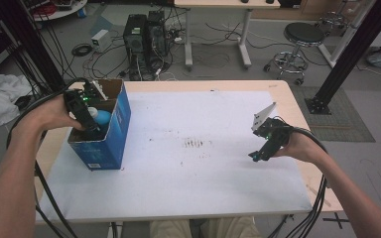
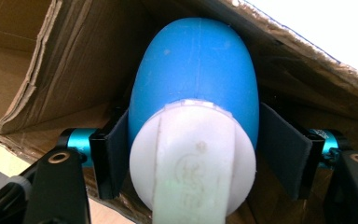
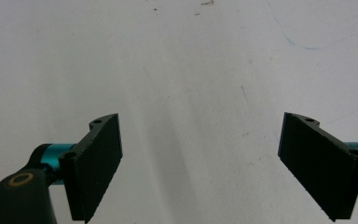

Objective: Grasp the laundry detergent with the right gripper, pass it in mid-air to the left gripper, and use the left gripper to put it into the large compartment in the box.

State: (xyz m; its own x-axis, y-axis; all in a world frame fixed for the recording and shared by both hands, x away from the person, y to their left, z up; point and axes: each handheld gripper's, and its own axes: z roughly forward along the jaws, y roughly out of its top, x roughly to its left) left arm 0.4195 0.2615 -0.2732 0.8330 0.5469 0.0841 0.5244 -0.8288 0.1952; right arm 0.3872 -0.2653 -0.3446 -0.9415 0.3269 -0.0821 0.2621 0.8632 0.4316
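At nine o'clock on the white bench (image 1: 188, 178), the left tongs (image 2: 193, 154) are clamped on one blue egg-shaped object (image 2: 196, 74) with a white cap, inside the single open blue cardboard box (image 1: 116, 134), its long axis running away from the tongs, rounded end foremost. At three o'clock the right tongs (image 3: 200, 163) hang spread wide, gripping nothing, over bare scuffed bench. One stool (image 1: 302, 39) and two computer towers (image 1: 146, 42) stand on the cabled floor beyond.

Overhead camera; two close jaw-level cameras

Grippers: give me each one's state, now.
Left gripper: shut on the blue bottle, inside the cardboard box.
Right gripper: open, holding nothing.
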